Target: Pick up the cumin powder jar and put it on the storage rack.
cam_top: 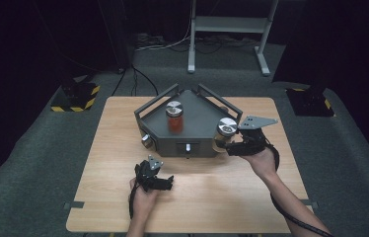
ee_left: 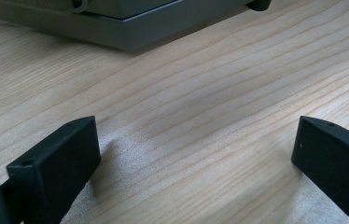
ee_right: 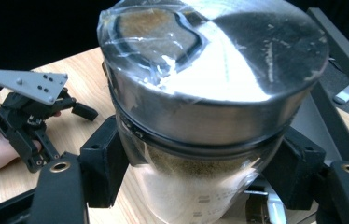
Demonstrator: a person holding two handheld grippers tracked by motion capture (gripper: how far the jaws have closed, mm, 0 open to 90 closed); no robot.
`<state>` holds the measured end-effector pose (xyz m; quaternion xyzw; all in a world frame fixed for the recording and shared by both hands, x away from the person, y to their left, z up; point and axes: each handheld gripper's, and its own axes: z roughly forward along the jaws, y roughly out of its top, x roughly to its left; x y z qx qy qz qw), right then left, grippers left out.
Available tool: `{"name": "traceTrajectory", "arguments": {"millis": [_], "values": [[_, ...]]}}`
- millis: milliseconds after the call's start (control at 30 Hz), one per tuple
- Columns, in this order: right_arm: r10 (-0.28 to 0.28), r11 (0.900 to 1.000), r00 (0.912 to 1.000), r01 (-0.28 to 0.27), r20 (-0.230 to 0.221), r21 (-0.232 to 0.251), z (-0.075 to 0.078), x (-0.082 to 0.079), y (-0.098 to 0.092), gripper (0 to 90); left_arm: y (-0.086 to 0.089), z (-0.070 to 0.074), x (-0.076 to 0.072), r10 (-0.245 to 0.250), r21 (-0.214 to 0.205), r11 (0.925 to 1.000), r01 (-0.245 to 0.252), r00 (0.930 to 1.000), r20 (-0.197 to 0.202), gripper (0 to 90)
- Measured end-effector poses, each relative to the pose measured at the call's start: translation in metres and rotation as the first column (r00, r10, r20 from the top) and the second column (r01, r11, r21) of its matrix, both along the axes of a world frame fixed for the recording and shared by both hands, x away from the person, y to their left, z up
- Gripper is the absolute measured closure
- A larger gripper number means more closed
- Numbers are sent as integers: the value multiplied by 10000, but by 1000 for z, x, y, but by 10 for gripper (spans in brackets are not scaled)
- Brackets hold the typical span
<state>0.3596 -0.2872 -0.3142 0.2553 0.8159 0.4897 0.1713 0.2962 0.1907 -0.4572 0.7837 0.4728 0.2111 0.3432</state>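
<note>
Jars are the work here, and reading from left to right the scene begins with the left hand-held gripper [cam_top: 168, 182], which lies low on the wooden desk [cam_top: 113, 163] in front of the grey tray [cam_top: 197, 123] with its jaws wide apart and nothing between them. On the tray stands a jar of red contents [cam_top: 174, 118] under a metal lid, well apart from both tools. Farther right, at the tray's front right corner, the right hand-held gripper [cam_top: 228, 146] is clamped on the glass body of the second jar [cam_top: 226, 132], just below its steel lid. Lifting seems to be the step in hand; to do it well I would keep the jar upright, hold the squeeze steady below the lid's rim, and carry it clear of the tray's rail before moving sideways, since smooth glass could slip between the pads. The high view gives the layout: both jars, the tray and where each hand sits. The right gripper view adds what that one cannot, namely the pads [ee_right: 103, 163] pressing either side of the glass, a pale granular filling and clear film wrinkled over the lid. The left gripper view shows bare wood grain between its jaws and the tray's base beyond.
</note>
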Motion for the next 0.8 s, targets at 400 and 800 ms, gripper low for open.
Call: {"name": "traceTrajectory", "arguments": {"millis": [400,800], "values": [[-226,9997,9997,226,9,-53,12,18,9,313,0,0,0,-8,3,10000,8,10000,-8,9],[-568,9975,9984,567,-25,-414,18,37,31,313,0,0,0,-3,5,10000,3,10000,0,10]]}}
